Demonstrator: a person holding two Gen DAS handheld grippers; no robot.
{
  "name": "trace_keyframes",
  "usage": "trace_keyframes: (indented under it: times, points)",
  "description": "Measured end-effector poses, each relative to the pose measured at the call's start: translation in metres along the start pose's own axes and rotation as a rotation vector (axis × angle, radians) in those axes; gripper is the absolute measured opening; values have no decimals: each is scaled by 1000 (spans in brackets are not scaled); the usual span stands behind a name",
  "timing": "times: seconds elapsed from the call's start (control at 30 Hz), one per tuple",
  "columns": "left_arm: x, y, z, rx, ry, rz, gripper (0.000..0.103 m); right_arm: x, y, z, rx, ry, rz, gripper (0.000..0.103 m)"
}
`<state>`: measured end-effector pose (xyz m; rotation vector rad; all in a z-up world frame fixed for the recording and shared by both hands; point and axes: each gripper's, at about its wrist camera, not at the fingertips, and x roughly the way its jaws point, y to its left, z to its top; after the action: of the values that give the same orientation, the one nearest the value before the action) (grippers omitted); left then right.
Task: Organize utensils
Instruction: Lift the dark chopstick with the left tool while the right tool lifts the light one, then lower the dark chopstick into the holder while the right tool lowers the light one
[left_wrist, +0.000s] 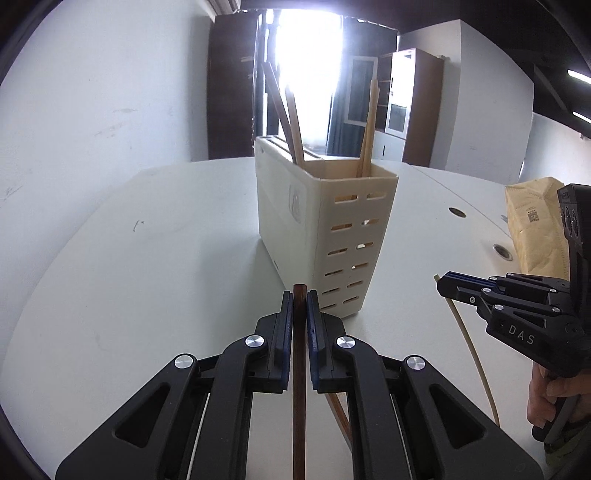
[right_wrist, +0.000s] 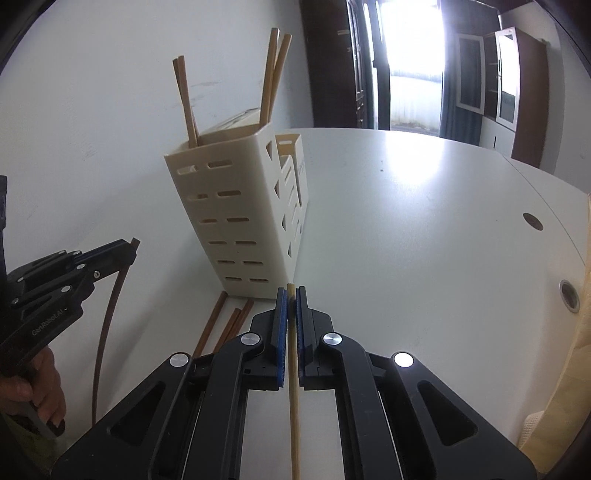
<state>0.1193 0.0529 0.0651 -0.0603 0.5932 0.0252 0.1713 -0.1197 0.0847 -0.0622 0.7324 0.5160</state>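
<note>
A cream slotted utensil holder (left_wrist: 325, 229) stands on the white table with several chopsticks upright in it; it also shows in the right wrist view (right_wrist: 240, 218). My left gripper (left_wrist: 300, 295) is shut on a dark brown chopstick (left_wrist: 299, 387), just in front of the holder's near corner. My right gripper (right_wrist: 291, 293) is shut on a light bamboo chopstick (right_wrist: 294, 406), close to the holder's base. Each gripper shows in the other's view: the right gripper (left_wrist: 448, 286) with the bamboo chopstick (left_wrist: 476, 354), and the left gripper (right_wrist: 127, 251) with the brown chopstick (right_wrist: 107, 332).
Several brown chopsticks (right_wrist: 221, 325) lie on the white table (right_wrist: 424, 221) by the holder's base. A tan paper bag (left_wrist: 535, 229) stands at the right. Round cable holes (right_wrist: 533, 221) sit in the tabletop. A white wall rises behind the holder.
</note>
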Motion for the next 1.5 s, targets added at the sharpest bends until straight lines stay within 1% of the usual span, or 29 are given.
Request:
trace_keyframes:
  times: [0.1, 0.13, 0.17, 0.27, 0.37, 0.47, 0.63, 0.73, 0.97, 1.2, 1.3, 1.5]
  points:
    - [-15, -3, 5, 1, -37, -7, 7, -8, 4, 1, -10, -20, 9, 5]
    - [-22, -4, 6, -2, -53, -10, 7, -8, -3, 3, -15, -26, 13, 5]
    - [-27, -5, 9, -4, -70, -12, 7, -11, -1, 5, -22, -34, 16, 5]
    - [-43, -3, 13, -16, -114, -19, 7, -22, 0, 10, -26, -72, 19, 5]
    - [-53, -3, 17, -17, -137, -20, 7, -36, 2, 17, -35, -120, 6, 5]
    - [-60, -6, 20, -17, -154, -28, 7, -49, 5, 23, -39, -162, 12, 5]
    - [-85, -1, 32, -10, -211, -31, 7, -68, 10, 35, -47, -220, 18, 5]
    - [-94, -4, 39, -2, -239, -27, 7, -79, 12, 45, -63, -254, 12, 5]
    - [-105, -15, 59, 32, -288, -31, 7, -99, 14, 67, -82, -323, 13, 5]
    - [-123, -18, 86, 28, -368, -53, 7, -111, 12, 84, -80, -398, 29, 5]
    - [-130, -14, 94, 7, -406, -68, 7, -111, 11, 86, -96, -413, 23, 5]
    - [-122, -18, 104, 16, -430, -87, 7, -104, 12, 89, -122, -434, 33, 5]
